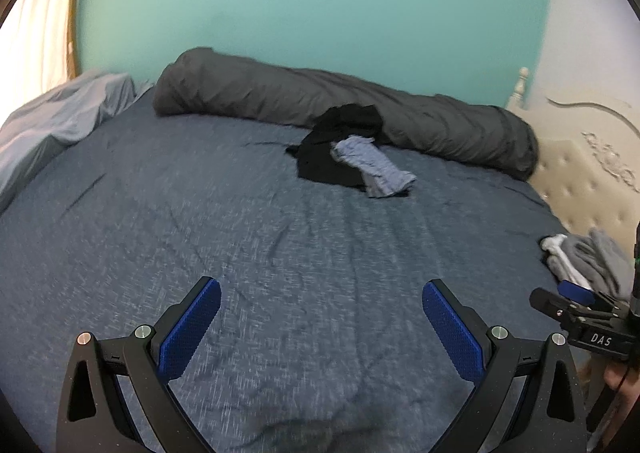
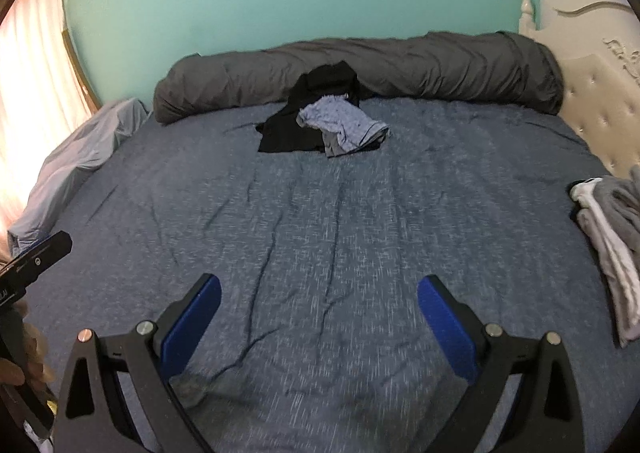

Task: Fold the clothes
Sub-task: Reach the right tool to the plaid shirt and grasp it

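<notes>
A crumpled black garment (image 1: 324, 157) (image 2: 292, 125) lies far across the blue bed sheet (image 1: 200, 233) (image 2: 360, 233), with a light blue patterned garment (image 1: 372, 167) (image 2: 344, 125) bunched on top of it. A pile of grey and white clothes (image 1: 584, 261) (image 2: 612, 245) lies at the bed's right edge. My left gripper (image 1: 320, 289) is open and empty above the near sheet. My right gripper (image 2: 318, 289) is open and empty too; it also shows at the right edge of the left wrist view (image 1: 560, 295).
A rolled dark grey duvet (image 1: 360, 109) (image 2: 380, 65) lies along the teal wall. A pale blue sheet (image 1: 60, 121) (image 2: 80, 157) is heaped at the left. A cream tufted headboard (image 1: 592, 181) (image 2: 600, 101) stands at the right.
</notes>
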The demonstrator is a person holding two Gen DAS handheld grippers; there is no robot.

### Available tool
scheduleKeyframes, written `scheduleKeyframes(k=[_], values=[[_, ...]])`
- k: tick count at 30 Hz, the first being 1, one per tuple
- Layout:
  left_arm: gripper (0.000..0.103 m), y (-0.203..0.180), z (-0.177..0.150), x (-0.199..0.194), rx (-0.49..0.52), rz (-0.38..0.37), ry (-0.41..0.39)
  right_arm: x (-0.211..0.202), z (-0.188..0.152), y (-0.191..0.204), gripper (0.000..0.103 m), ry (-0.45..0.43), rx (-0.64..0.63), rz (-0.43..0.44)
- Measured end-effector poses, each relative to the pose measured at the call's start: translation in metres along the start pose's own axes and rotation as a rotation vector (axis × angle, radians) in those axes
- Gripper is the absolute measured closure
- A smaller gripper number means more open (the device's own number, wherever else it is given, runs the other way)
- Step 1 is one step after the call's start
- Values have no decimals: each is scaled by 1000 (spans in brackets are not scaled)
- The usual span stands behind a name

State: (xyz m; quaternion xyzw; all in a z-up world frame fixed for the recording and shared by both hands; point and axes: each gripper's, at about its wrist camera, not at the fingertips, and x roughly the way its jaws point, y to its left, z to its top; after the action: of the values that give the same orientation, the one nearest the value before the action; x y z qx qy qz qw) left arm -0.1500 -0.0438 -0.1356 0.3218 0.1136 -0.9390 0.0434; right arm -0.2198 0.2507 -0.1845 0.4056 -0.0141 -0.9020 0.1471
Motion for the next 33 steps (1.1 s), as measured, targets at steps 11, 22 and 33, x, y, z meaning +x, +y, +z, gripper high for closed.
scheduleKeyframes(k=[11,22,33], values=[[0,51,-19,113,-151,41,13,139,36,-20,4,50,-50,0],[0,79,-41,158,-213,26,38,272,95,-41,4,82,-51,-11],[0,110,-54,182,-220,58,94,375,149,-41,4,95,-78,-48]])
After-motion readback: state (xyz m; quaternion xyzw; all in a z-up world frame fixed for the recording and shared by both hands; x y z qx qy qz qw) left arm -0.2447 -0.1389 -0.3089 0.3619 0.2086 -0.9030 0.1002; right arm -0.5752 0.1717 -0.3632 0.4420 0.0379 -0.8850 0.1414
